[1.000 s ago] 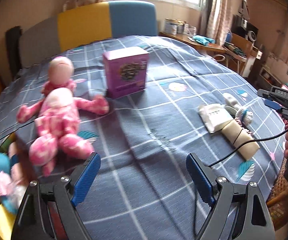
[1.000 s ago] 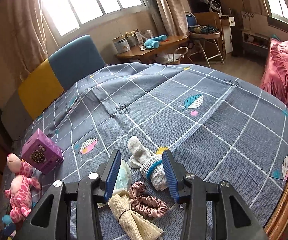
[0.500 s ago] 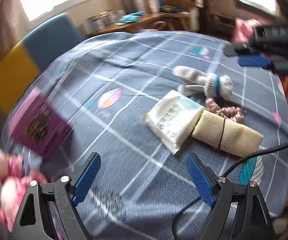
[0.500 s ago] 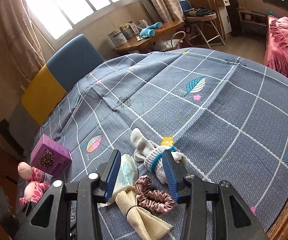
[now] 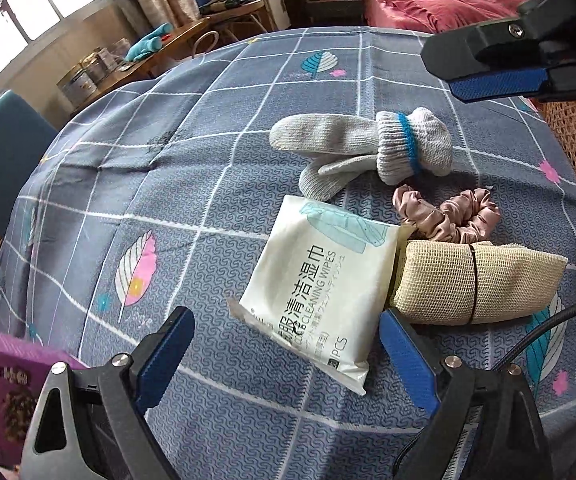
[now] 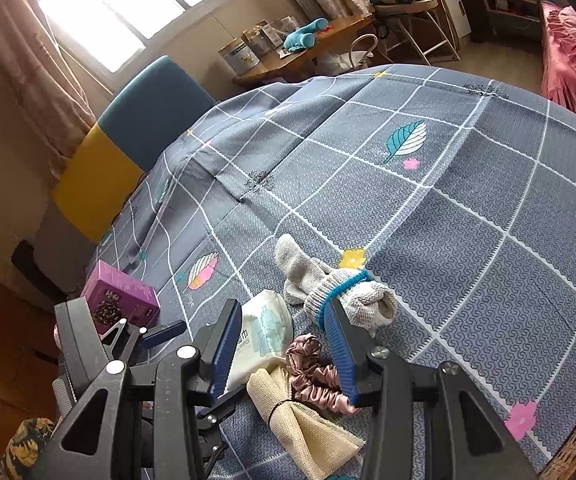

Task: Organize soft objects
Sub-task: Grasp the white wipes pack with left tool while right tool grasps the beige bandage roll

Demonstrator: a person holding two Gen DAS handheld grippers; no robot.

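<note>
Judged from how things lie, the sorting has barely begun: nothing is held, and the soft things sit in one loose cluster on the bench [image 5: 216, 184] under its grey-blue checked cloth.

Far off to the left of the left gripper [image 5: 288, 356] stands a purple cardboard box [image 5: 0, 396] (hardly a soft thing). That gripper's jaws stand wide apart and have just been opening further; the near end of the white flat pack of cleaning wipes [image 5: 320, 284] lies between them, the pads not pressing on it. Just beyond its right finger lies a beige mesh cloth roll bound with a black band [image 5: 472, 284], touching the pack. Past that sit a dusty-pink satin scrunchie [image 5: 448, 220] and, farther ahead, a grey knitted glove pair with a blue cuff band [image 5: 368, 148].

The right gripper [image 6: 284, 344] hangs above the same cluster, jaws partly apart and clamped on nothing; scrunchie and roll show between them from above.

All four soft things are left to place; the wipes pack looks like the first pick.
</note>
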